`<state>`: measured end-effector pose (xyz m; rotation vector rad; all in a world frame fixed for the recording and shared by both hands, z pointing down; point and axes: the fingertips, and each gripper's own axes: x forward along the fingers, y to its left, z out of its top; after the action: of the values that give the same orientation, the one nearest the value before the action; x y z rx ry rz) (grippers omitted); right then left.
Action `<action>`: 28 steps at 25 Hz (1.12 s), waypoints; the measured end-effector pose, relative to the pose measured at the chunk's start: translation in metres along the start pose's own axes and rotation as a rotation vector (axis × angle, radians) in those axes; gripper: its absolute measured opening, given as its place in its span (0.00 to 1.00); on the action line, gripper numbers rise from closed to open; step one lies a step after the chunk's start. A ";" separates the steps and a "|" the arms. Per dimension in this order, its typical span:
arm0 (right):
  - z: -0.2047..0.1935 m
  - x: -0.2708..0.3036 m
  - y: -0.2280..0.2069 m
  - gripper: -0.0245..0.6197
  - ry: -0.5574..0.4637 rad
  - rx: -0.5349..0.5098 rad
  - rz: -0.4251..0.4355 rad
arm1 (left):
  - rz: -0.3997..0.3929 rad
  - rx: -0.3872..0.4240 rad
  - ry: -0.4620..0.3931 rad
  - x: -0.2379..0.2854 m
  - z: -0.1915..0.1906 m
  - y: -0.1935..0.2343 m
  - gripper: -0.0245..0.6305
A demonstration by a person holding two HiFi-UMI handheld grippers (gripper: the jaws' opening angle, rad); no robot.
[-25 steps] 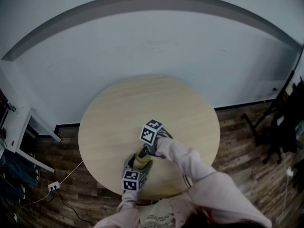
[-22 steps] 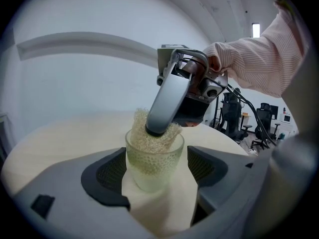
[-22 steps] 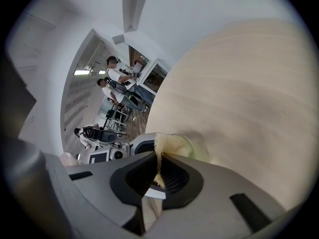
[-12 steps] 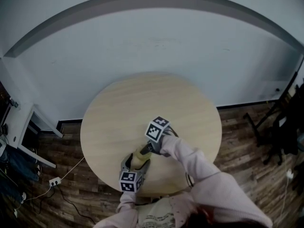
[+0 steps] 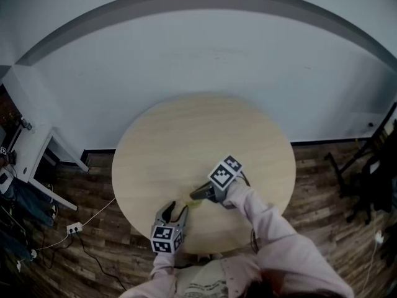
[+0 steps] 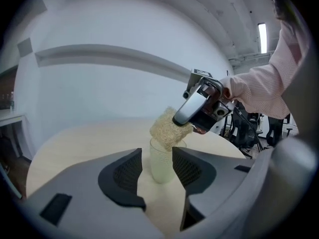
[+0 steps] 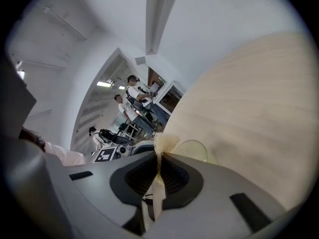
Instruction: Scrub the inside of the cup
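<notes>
Ideally the right gripper, clamped on the sponge poised over the cup at mid-frame, plunges straight in once the left gripper, its half-open, empty jaws just closing, steadies that cup.

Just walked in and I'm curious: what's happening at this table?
A person is cleaning a pale cup on the round table. The right tongs pinch a sponge at the cup's mouth. The left tongs have just been closing partway with nothing gripped; the cup stands free just ahead of them.
</notes>
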<state>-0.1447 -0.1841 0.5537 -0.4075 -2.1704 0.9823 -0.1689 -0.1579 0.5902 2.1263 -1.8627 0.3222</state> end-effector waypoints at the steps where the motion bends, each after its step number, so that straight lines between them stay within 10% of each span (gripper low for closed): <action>1: 0.000 -0.001 0.001 0.08 -0.026 -0.012 0.001 | 0.007 0.000 -0.004 -0.003 0.002 0.002 0.31; 12: -0.006 -0.021 0.020 0.08 -0.333 -0.316 -0.046 | 0.045 0.002 -0.064 -0.021 0.034 -0.004 0.08; 28: -0.023 -0.047 0.044 0.08 -0.644 -0.484 -0.098 | 0.031 0.000 -0.134 -0.045 0.058 -0.019 0.03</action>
<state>-0.0961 -0.1676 0.5088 -0.2123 -2.9942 0.5631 -0.1572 -0.1354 0.5188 2.1695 -1.9701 0.1896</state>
